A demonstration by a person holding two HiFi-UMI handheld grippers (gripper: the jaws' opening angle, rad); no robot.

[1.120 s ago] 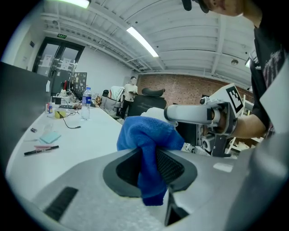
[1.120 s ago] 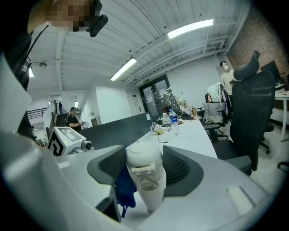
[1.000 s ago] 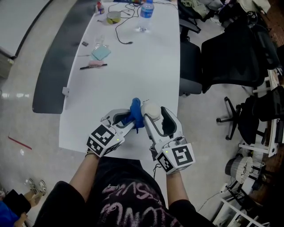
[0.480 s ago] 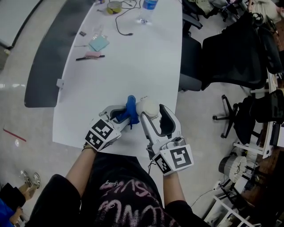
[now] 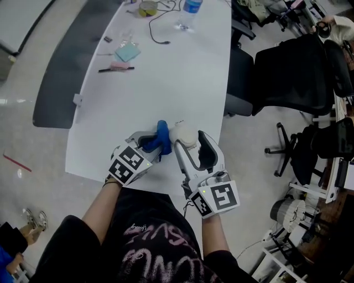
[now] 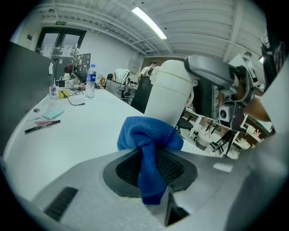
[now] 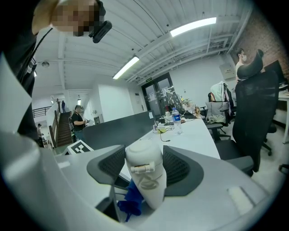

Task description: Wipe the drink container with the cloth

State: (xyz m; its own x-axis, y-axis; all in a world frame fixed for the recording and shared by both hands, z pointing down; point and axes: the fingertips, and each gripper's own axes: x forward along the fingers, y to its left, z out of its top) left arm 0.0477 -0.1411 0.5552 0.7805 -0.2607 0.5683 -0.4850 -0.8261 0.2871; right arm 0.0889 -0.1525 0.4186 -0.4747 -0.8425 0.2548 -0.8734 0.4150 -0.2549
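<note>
left gripper [image 6: 152, 168]: jaws closed tight on the cloth [image 6: 149, 137], pinching its bunched middle between the 2 ribbed pads; 1 loose end hangs down below them
right gripper [image 7: 145, 168]: jaws part-open and clamped on the drink container [image 7: 145, 178], 1 ribbed pad against each side of its body
drink container: white, lid on, held tilted over the table [image 5: 166, 88] close to the near edge, toward the near right corner; whether its base touches the surface cannot be told
cloth: blue, its bunched upper part pressed against the left side of the drink container
grippers: side by side over the near edge, jaws pointing away from the person, tips just beside each other
far end of the table: a water bottle [image 5: 190, 8] and a dark cable [image 5: 157, 34]
left edge, far half: a marker pen [image 5: 116, 69] and a teal pad [image 5: 127, 52], well apart from both grippers
floor off the right edge: a black office chair [image 5: 287, 72]
</note>
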